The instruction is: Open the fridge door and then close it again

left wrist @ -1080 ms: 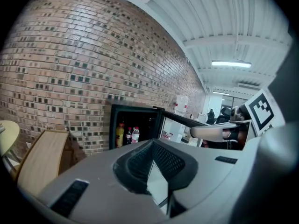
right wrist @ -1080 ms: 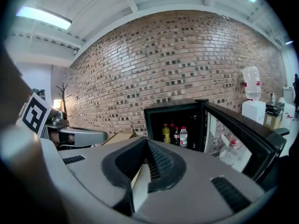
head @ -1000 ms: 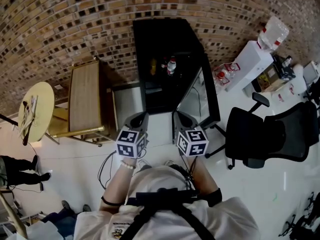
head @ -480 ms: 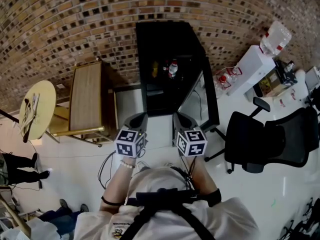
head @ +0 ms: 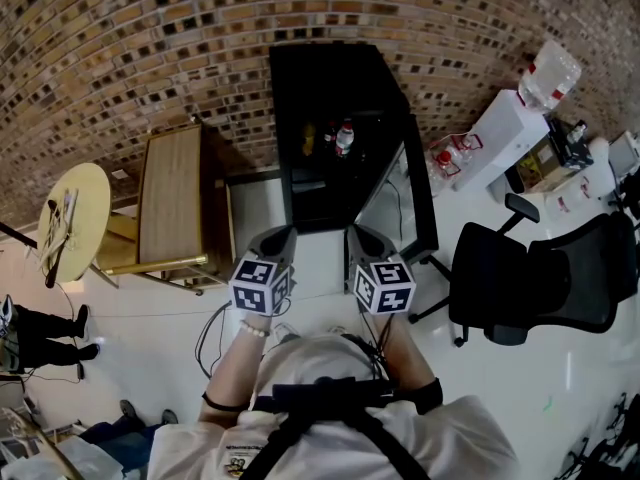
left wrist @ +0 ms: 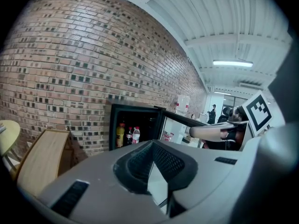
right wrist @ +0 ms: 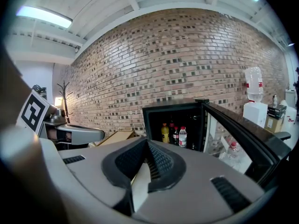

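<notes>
Brick wall (head: 150, 28) behind, white floor (head: 545, 368). Small black fridge (head: 330, 78) stands against the wall, its glass-fronted door (head: 420, 188) swung open rightward. The door looks stiff, light on its hinges, glass fragile; we push its free edge. Left gripper (head: 279, 231) and right gripper (head: 360, 230) hang well short, fingers (right wrist: 161, 164) closed, empty.

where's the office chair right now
In the head view the office chair stands on the right, beside the open fridge door, nearer the person than the white water dispenser.
</notes>
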{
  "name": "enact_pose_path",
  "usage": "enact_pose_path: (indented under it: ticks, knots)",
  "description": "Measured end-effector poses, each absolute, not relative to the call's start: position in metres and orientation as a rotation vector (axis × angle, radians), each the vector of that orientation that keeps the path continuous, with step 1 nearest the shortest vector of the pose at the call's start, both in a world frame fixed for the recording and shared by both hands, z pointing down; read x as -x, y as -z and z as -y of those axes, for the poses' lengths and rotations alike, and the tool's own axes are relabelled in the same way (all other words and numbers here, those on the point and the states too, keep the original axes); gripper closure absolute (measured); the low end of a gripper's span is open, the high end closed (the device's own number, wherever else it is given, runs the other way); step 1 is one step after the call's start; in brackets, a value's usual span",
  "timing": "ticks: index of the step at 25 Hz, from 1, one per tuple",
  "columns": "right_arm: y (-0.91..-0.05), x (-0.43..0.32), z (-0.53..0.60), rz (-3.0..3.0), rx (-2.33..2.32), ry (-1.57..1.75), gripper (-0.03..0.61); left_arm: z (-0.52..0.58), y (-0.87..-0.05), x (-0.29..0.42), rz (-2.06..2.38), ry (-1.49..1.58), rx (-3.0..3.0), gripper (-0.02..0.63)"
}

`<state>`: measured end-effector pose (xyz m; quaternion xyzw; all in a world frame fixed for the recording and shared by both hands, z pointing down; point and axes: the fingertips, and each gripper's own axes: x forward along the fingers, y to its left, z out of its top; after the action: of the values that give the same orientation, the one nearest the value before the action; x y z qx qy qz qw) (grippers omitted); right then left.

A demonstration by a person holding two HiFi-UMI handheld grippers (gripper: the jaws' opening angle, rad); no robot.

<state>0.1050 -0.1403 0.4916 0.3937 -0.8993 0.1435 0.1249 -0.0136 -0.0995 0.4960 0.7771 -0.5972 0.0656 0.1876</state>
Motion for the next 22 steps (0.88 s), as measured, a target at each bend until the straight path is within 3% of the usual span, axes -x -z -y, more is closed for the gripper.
enact_pose_path:
  ticks: [22]
  knots:
    - [-0.4890,-0.1043,0.1435,2.622,-1.141,-0.409,0.560,0.1018,-0.4996,0.0152,1.677,-0.183,-2.165,0.614]
